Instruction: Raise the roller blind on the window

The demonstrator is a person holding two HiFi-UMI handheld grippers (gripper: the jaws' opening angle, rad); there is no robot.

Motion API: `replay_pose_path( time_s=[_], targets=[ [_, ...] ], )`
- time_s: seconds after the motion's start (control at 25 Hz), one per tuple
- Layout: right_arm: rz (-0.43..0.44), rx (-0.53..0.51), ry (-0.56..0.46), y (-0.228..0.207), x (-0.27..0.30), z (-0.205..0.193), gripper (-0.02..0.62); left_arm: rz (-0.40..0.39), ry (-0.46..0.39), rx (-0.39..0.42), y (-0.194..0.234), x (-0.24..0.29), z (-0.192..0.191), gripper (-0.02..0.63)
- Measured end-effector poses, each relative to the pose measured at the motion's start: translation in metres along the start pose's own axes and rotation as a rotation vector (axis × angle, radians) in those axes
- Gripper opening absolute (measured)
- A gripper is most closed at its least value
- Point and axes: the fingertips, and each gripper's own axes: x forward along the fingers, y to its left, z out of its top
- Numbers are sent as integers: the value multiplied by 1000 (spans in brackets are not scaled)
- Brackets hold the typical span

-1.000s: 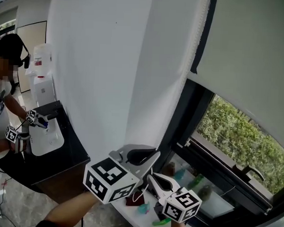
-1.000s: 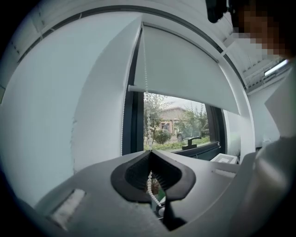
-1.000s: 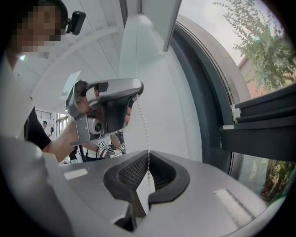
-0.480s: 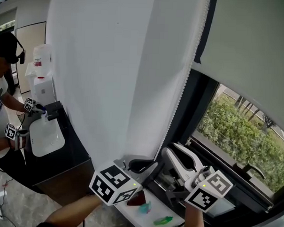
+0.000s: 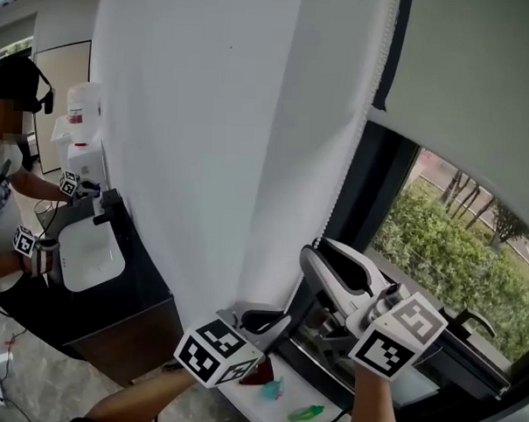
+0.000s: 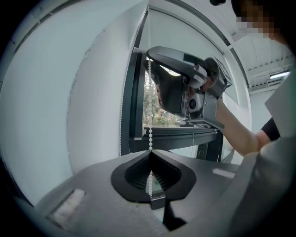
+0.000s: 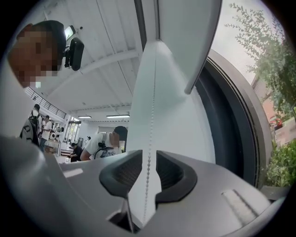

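The grey-white roller blind (image 5: 480,93) covers the top of the window, and green hedges show below its lower edge. Its white bead chain (image 5: 354,175) hangs along the edge of the white wall. My left gripper (image 5: 286,318) is low, shut on the chain (image 6: 150,134), which runs taut up out of its jaws. My right gripper (image 5: 315,254) is higher on the same chain and points up. Its jaws are open, with the chain (image 7: 149,139) running through the gap (image 7: 148,162) between them.
A dark window frame (image 5: 369,210) and a handle (image 5: 471,320) lie to the right of the chain. Small red, teal and green objects sit on a white sill (image 5: 282,399) below. At the far left a person (image 5: 8,177) works at a black counter (image 5: 112,287).
My left gripper has sunk with the chain in its jaws. My right gripper has risen along the chain to a place above the left one. More of the window shows under the blind.
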Motion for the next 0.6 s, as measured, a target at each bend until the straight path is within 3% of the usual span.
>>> replay_pose_path(
  time_s=[0.32,0.6],
  targets=[
    [-26,-22,-10,-1,1,6,21,-18,89,-51,0,6,-45,12],
    [-24,12,-18,-4,-1,-9,17,-35,113,-43,-7,12,-58,12]
  ],
)
